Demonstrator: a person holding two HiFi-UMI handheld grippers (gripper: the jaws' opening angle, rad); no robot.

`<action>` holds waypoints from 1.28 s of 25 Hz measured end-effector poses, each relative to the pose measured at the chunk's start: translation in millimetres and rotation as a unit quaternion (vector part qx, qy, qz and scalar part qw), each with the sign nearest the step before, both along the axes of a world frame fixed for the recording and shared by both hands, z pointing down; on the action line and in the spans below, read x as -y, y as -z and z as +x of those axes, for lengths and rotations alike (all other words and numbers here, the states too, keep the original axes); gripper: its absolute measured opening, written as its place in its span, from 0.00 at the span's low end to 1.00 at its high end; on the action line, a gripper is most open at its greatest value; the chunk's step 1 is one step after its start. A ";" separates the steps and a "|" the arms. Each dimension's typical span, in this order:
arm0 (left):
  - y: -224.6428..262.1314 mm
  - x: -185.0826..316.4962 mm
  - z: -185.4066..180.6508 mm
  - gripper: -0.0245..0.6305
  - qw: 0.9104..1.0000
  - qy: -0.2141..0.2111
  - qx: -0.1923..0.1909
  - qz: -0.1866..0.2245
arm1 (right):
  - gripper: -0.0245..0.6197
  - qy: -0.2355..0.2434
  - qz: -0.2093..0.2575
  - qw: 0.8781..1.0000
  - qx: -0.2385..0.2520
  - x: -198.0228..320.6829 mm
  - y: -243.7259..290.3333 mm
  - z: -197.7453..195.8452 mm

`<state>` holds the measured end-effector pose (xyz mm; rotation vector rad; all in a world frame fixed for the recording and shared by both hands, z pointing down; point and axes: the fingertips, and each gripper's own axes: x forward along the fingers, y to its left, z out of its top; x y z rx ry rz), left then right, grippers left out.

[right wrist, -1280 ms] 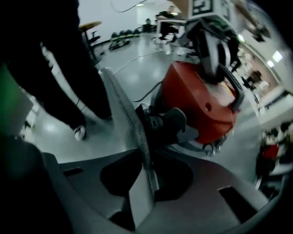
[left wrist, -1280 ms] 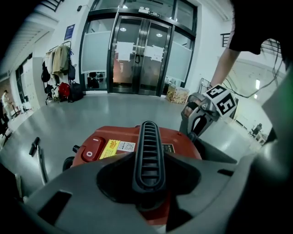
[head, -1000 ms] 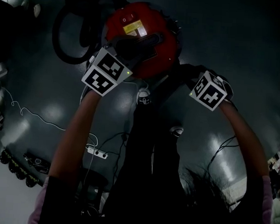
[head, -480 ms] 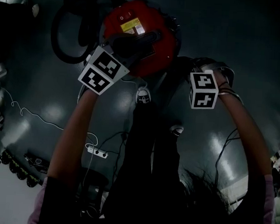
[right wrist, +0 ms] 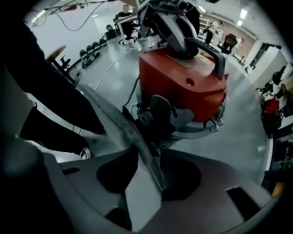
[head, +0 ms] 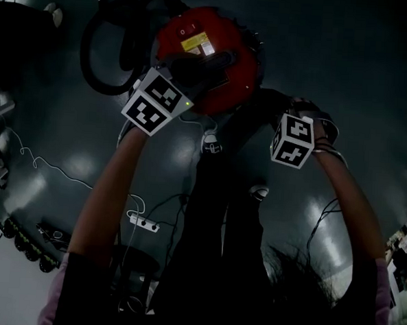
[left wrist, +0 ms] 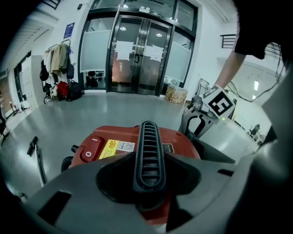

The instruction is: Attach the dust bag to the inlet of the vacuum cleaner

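The red vacuum cleaner (head: 210,52) stands on the dark floor ahead of me. My left gripper (left wrist: 149,183) is shut on its black ribbed handle (left wrist: 147,151), with one jaw on each side. In the right gripper view the vacuum cleaner (right wrist: 183,87) shows a black inlet fitting (right wrist: 155,114) low on its side. My right gripper (right wrist: 146,157) points down beside it and its jaws are opening. A grey textured edge of the dust bag (right wrist: 126,130) runs slantwise between them, loose in the gap. The right marker cube (head: 292,140) hides those jaws in the head view.
A black hose (head: 107,49) coils left of the vacuum. A power strip (head: 141,222) and cables lie on the floor near my legs and shoes (head: 211,144). Glass doors (left wrist: 137,55) and a coat rack (left wrist: 57,68) stand far behind.
The right gripper's marker cube has rolled round, showing other faces, while staying in about the same spot. The left gripper stays on the handle.
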<state>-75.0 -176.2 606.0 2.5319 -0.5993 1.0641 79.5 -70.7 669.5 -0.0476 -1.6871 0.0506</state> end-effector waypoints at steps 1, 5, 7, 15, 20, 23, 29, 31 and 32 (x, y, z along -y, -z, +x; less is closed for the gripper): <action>0.0 0.0 -0.3 0.27 1.000 0.000 0.001 0.000 | 0.26 0.005 -0.003 1.000 -0.001 0.5 -0.1 -0.5; 2.3 -0.4 0.2 0.27 1.000 0.003 0.000 0.001 | 0.30 -0.009 -0.051 0.999 0.007 -3.6 8.6 3.3; 1.8 -0.1 0.7 0.27 1.000 0.003 0.000 0.002 | 0.30 0.011 -0.060 0.998 0.007 -9.4 13.2 5.7; -0.7 -0.6 1.8 0.27 1.000 0.002 -0.004 0.003 | 0.30 0.137 -0.001 0.988 0.066 -31.6 52.1 -38.3; -2.3 -2.0 -0.4 0.27 1.000 -0.001 -0.006 0.004 | 0.30 0.210 -0.008 0.977 0.039 -52.3 39.2 -63.3; 0.8 -1.3 0.3 0.27 1.000 -0.002 -0.007 0.000 | 0.30 0.229 -0.002 0.973 -0.020 -45.6 24.2 -53.8; -2.8 -2.6 -3.0 0.27 1.000 -0.002 -0.013 0.005 | 0.14 0.111 0.023 0.993 0.019 -33.5 17.5 -64.3; -2.9 -2.6 -0.8 0.27 1.000 -0.001 -0.015 0.008 | 0.14 0.065 0.030 0.997 0.039 -31.0 17.5 -63.1; -2.8 -2.7 0.5 0.27 1.000 -0.001 -0.016 0.008 | 0.13 0.025 0.024 0.998 0.048 -28.3 17.6 -61.6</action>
